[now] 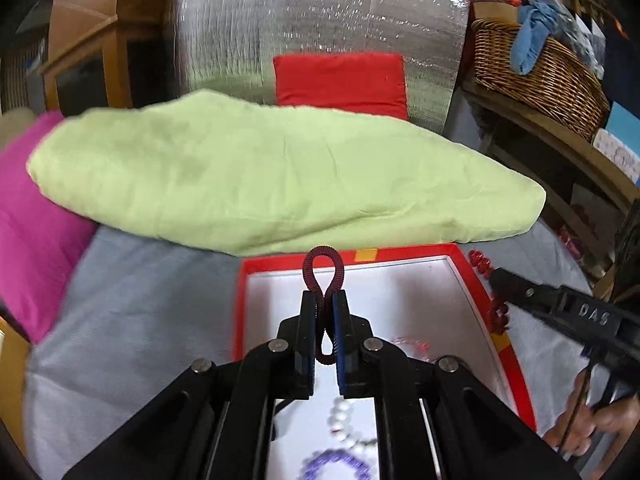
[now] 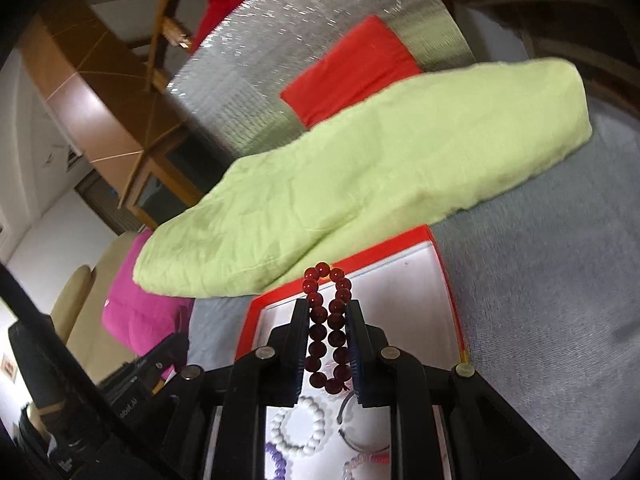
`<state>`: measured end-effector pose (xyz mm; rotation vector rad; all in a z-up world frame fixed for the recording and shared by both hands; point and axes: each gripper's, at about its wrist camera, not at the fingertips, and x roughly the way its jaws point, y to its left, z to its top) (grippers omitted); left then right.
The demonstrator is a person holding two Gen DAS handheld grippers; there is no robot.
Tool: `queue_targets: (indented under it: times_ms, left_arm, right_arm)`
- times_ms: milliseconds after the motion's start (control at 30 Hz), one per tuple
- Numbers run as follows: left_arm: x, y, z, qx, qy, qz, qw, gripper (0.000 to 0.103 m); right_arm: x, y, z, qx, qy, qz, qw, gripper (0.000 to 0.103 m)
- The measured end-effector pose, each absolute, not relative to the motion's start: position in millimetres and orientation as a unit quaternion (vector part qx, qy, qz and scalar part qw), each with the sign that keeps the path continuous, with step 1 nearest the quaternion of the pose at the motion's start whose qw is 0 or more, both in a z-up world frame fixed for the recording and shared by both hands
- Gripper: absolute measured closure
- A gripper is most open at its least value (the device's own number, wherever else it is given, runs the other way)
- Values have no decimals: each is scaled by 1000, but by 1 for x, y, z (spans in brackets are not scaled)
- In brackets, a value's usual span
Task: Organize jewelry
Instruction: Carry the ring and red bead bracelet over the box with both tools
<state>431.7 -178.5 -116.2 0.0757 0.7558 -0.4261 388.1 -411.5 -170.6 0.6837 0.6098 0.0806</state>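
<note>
My left gripper [image 1: 324, 300] is shut on a dark red coiled hair-tie bracelet [image 1: 323, 272] and holds it above a red box with a white floor [image 1: 408, 292]. My right gripper [image 2: 328, 312] is shut on a dark red bead bracelet [image 2: 326, 320] over the same box [image 2: 404, 304]; it also shows in the left wrist view [image 1: 516, 288] with red beads [image 1: 480, 262] hanging by the box's right rim. In the box lie a white bead bracelet [image 2: 300, 428], a purple bead bracelet [image 1: 336, 464], a clear pink one [image 2: 360, 462] and a thin dark bangle [image 2: 352, 436].
The box sits on a grey blanket [image 1: 132, 300]. A light green pillow [image 1: 256, 176] lies just behind it, a magenta cushion [image 1: 28, 216] to the left, a red cushion [image 1: 340, 80] against a silver foil panel. A wicker basket [image 1: 536, 76] stands on a wooden shelf at right.
</note>
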Motion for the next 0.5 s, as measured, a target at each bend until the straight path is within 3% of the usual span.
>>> queue_targets:
  times_ms: [500]
  left_arm:
    - [446, -220, -168, 101, 417, -208, 879, 95]
  right_arm:
    - [420, -407, -199, 328, 334, 9, 884, 83]
